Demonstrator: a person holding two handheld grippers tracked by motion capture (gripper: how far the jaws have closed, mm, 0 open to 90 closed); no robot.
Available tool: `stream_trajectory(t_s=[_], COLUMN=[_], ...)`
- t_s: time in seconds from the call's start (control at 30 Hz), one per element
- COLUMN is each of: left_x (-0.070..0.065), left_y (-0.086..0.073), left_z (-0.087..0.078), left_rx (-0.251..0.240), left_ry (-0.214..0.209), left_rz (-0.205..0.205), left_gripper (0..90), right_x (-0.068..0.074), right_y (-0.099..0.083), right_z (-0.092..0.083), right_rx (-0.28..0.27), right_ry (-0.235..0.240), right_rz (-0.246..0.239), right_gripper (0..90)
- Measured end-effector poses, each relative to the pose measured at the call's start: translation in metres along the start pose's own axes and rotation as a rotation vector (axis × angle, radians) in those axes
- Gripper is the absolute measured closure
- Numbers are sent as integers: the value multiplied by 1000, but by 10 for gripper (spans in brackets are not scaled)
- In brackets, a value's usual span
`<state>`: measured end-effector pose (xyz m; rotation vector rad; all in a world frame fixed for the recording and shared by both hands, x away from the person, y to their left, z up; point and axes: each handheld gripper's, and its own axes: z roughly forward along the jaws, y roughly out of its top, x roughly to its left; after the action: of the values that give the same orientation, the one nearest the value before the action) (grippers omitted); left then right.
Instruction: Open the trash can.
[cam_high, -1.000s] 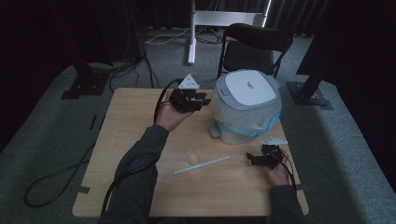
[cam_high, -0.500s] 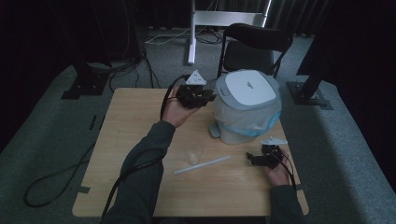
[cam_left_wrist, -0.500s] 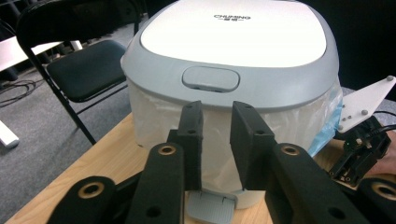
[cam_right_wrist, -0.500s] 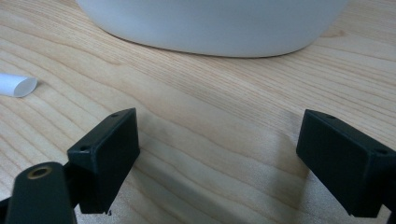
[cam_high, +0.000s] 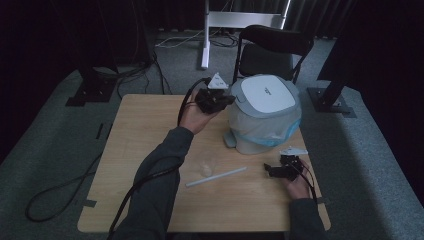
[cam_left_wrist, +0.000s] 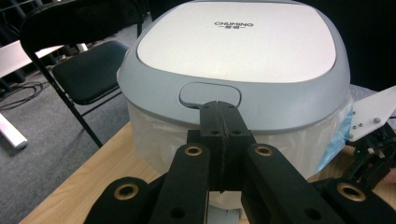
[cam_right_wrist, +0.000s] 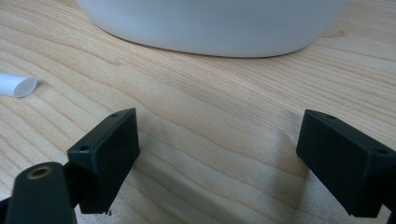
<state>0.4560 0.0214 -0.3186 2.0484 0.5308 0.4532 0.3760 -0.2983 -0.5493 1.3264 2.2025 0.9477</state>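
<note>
moved: left tool (cam_high: 226, 99) slid over to the bin lid's push button (cam_left_wrist: 210, 94), jaws just closed, tips pinched together, nothing between
bin (cam_high: 264, 117): back right of bench (cam_high: 140, 150), light hollow plastic, slick lid, floppy bag liner
grab: press button, hold the rim
right tool (cam_high: 272, 170): wide, idle

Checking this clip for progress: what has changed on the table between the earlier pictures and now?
The left gripper has moved right, up to the bin's lid button, and its jaws have just been closing; they now meet with nothing between them. The right gripper, open on the table, the white tube and the bin stayed put.
</note>
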Motion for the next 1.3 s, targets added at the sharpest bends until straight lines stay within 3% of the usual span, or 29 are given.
stream_trajectory(t_s=[0.73,1.3], left_x=[1,1], left_y=[14,15], left_z=[24,31], left_rx=[-25,-28], left_ry=[-1,-7], left_rz=[-39,-61], left_gripper=[897,897], right_x=[0,0], right_y=[0,0], right_z=[0,0], right_rx=[0,0], right_ry=[0,0], right_rz=[0,0], right_gripper=[121,121])
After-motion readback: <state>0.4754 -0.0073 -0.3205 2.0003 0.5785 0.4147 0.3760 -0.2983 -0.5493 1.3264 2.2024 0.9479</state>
